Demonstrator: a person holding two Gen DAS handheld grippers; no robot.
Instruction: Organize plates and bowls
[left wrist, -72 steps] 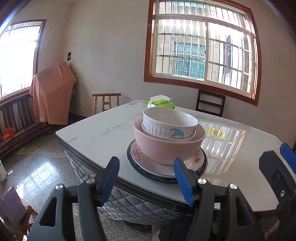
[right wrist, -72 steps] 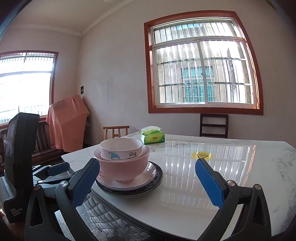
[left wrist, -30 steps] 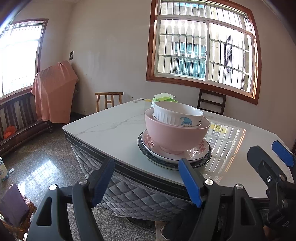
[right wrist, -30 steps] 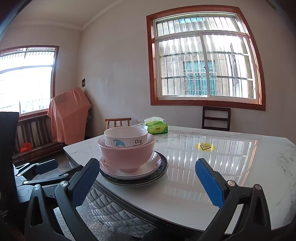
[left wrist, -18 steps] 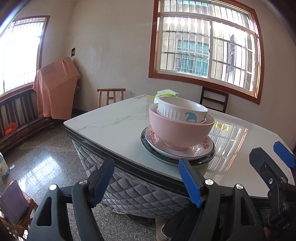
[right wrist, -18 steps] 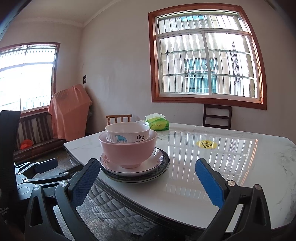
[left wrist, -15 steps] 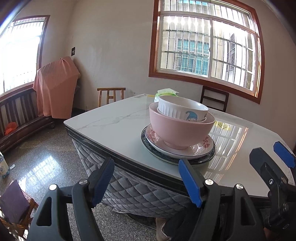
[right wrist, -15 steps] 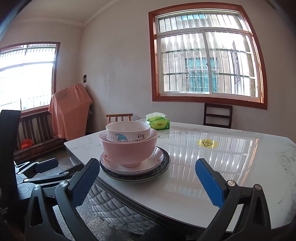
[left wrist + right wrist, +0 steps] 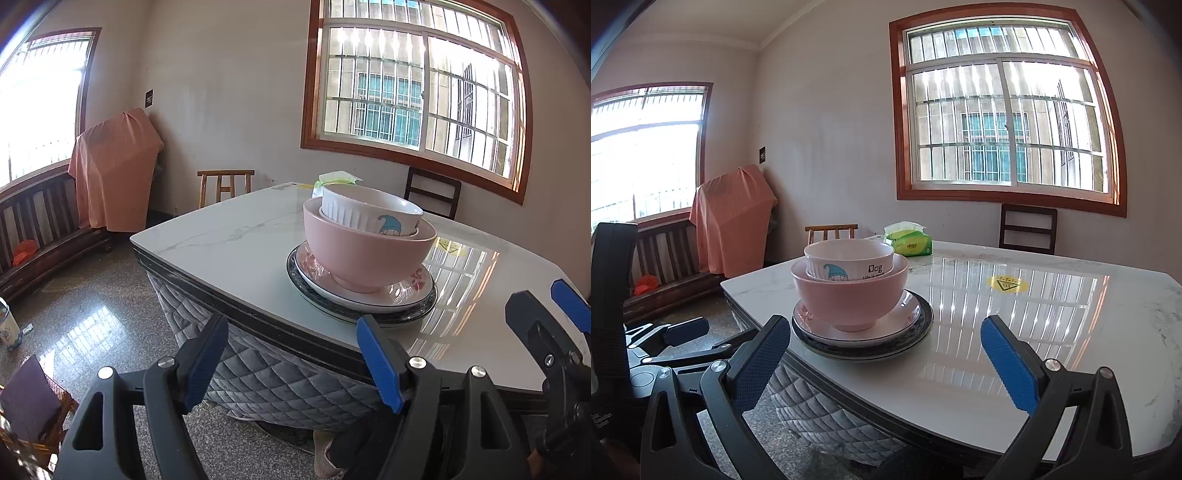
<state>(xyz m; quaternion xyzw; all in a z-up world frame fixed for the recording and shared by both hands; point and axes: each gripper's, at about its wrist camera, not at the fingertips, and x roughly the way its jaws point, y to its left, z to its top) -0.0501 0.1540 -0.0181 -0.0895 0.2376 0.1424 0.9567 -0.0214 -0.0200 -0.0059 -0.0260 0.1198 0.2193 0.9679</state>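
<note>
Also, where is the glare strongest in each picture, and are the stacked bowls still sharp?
Left wrist view: the side window is blown out white; the pink bowl is sharp. Right wrist view: striped window reflections glare on the table; the white bowl print is readable.

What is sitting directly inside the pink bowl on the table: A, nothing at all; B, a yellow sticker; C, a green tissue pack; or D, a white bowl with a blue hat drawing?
D: the white bowl with the blue hat drawing sits nested in the pink bowl, while the tissue pack and yellow sticker lie apart on the table.
</note>
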